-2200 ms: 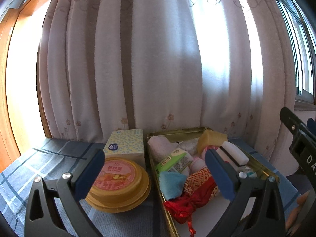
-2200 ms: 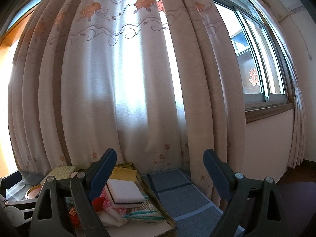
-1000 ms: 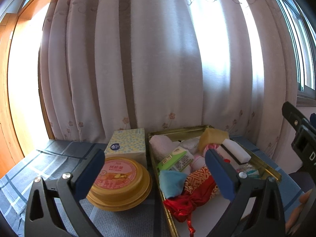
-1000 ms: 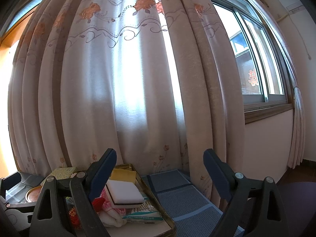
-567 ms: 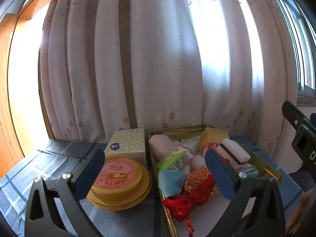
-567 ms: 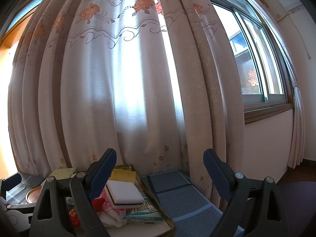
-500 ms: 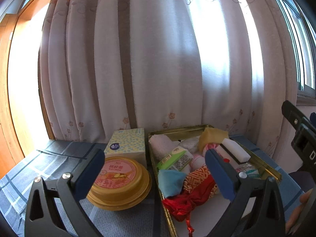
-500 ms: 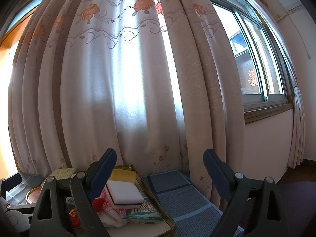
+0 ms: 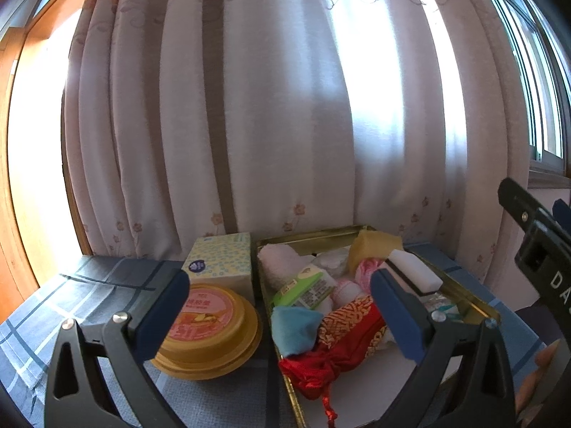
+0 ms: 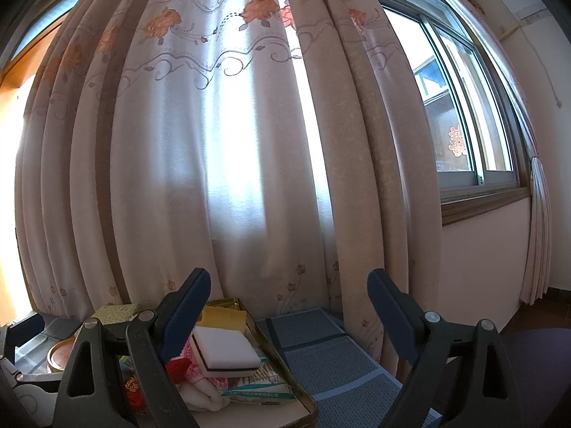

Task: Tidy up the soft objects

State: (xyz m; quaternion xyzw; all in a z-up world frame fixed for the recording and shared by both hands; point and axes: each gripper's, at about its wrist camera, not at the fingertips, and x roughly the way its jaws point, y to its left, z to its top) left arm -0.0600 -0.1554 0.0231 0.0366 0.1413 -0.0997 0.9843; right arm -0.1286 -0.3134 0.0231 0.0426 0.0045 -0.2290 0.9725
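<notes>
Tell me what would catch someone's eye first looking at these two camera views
The gold tray heaped with soft things stands out, a red embroidered pouch at its near end and a white sponge on top of the pile. Left of it sit a round yellow tub and a dotted tissue box. Behind everything hangs a bright backlit curtain, while the left claw and right claw are both open and empty.

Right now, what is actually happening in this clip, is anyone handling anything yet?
Nothing is held yet. Both grippers hover open above the table: the left gripper faces a gold tray piled with soft items, among them a red pouch, a blue cloth and a white sponge. A tissue box and a yellow bowl sit beside the tray. The right gripper points past the tray's edge.
</notes>
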